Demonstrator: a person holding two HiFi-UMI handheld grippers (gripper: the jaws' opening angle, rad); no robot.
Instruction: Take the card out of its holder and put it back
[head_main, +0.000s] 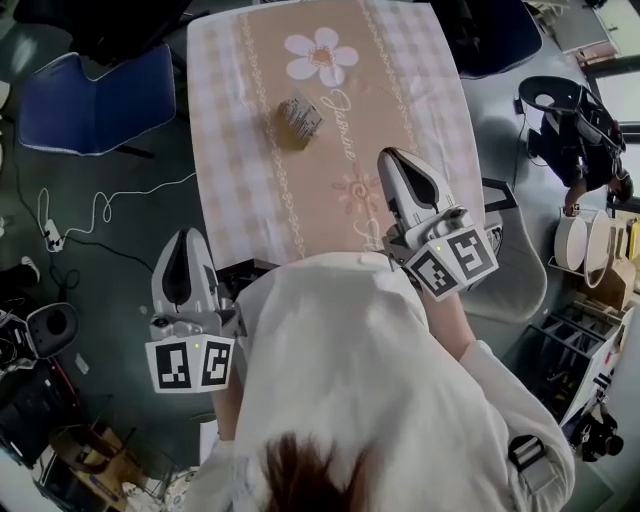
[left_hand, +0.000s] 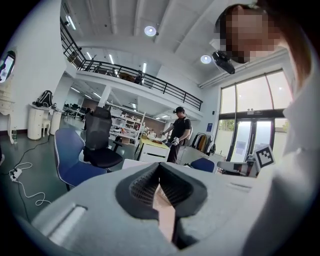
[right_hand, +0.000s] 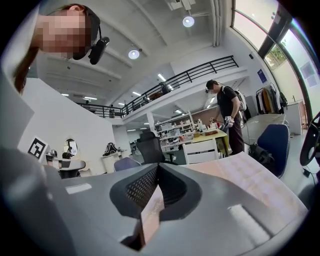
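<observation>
Plainly the holder (head_main: 298, 120) sits untouched near the middle of the surface (head_main: 400, 90), well apart from both tools. It is small in the head view, and the card cannot be told from it there. It seems to lie skew to the surface's edges, though its long axis is hard to read.

The right hand-held gripper (head_main: 392, 158) hangs over the near right part of the surface, its nose pointing away from the person. The holder lies ahead of it and off to its left. The left hand-held gripper (head_main: 186, 236) is off the near left corner, over the floor, with the holder ahead and to its right.

The right one looks the nearer, so the first reach is probably its job, angling forward and leftward.

In each gripper view the jaws meet at their tips and hold nothing. Neither of those views shows the holder.
</observation>
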